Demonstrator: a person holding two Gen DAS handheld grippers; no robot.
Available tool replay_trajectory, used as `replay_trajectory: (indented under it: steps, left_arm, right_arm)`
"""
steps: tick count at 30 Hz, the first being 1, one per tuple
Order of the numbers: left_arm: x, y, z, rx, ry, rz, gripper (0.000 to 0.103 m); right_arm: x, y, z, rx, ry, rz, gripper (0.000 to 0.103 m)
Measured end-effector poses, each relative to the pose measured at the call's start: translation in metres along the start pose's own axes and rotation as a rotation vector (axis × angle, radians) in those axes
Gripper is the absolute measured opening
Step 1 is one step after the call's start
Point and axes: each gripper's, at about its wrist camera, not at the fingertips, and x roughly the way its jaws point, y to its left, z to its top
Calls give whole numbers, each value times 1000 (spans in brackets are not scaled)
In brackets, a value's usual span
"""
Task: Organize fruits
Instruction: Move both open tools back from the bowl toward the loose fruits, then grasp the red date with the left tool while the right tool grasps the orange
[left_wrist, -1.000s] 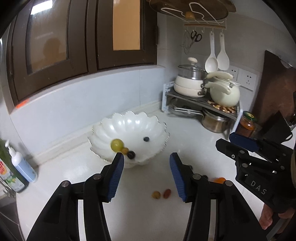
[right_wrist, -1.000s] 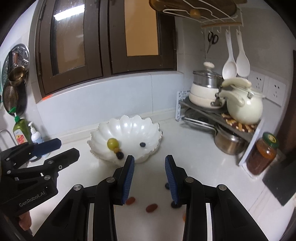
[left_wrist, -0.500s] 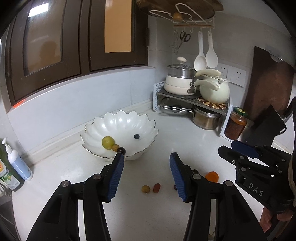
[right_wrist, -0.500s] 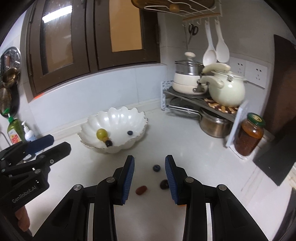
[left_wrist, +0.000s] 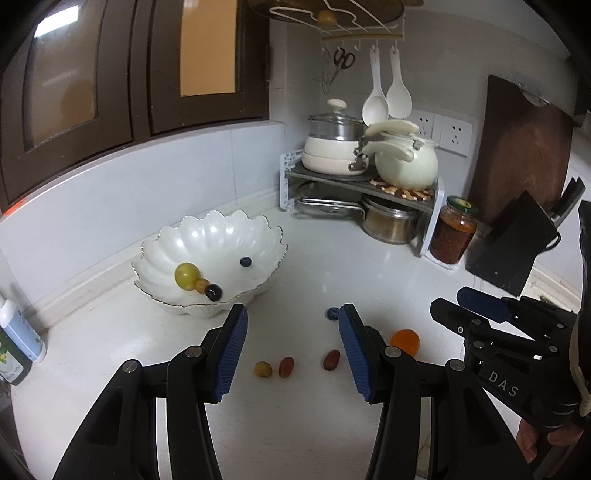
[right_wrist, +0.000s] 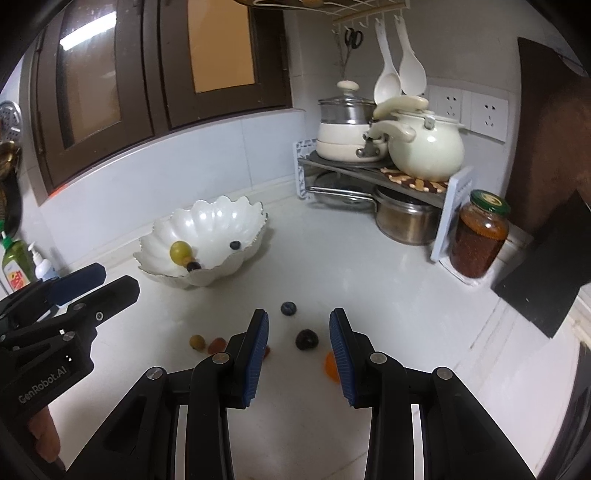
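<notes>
Both tongs hang open and empty over the bench (right_wrist: 369, 280): right tongs (right_wrist: 298, 330) frame a dark plum (right_wrist: 306, 339), left tongs (left_wrist: 291, 330) above three small fruits (left_wrist: 286, 366).

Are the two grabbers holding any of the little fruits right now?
No. The left gripper and right gripper are both open with nothing between their fingers; the small fruits, like the dark plum, lie on the counter.

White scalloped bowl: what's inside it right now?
The white scalloped bowl holds a large green fruit, a small tan fruit and a dark one in a touching row, plus a lone blueberry. The near wall hides the bowl's lowest part.
</notes>
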Motion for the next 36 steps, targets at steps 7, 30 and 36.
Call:
replay_trajectory:
  steps: [7,30,36]
  left_arm:
    - [16,-9,-9,18,46,-10,51]
    - [75,-32,-44,89,183,-35,60]
    - [93,-33,-50,89,223,-53,59]
  right_arm:
    - [9,-8,-9,20,33,-25,36]
    - [54,-32,-39,51,146,-83,52]
    - [64,-36,-45,36,163,-101,52]
